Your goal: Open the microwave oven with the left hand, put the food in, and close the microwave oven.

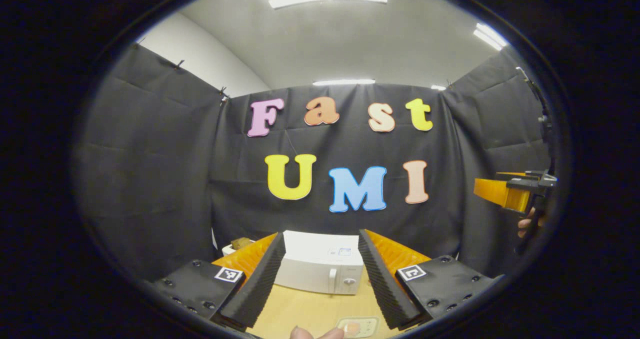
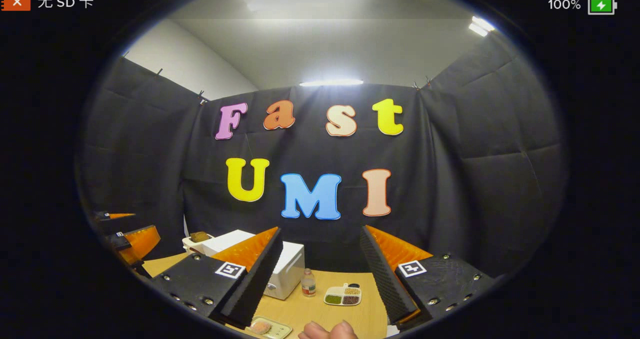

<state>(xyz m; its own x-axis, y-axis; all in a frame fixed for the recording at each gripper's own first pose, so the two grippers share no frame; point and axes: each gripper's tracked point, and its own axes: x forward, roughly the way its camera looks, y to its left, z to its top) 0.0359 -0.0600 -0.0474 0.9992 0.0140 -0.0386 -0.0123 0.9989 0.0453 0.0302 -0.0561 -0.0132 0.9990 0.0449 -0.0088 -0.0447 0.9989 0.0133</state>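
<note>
Two tools: we saw left tool and right tool gaping, empty.
Microwave: rigid; door handle, lower centre, grips best.
Food tray: light, we judged.

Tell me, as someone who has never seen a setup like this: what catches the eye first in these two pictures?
Probably the white microwave oven, door closed, at the back of the wooden table, framed between the open fingers of the left gripper. In the right gripper view, the open right gripper looks over a small bottle and a divided dish of grains beside the microwave. Nearer the front edge lies a tray with the food.
</note>
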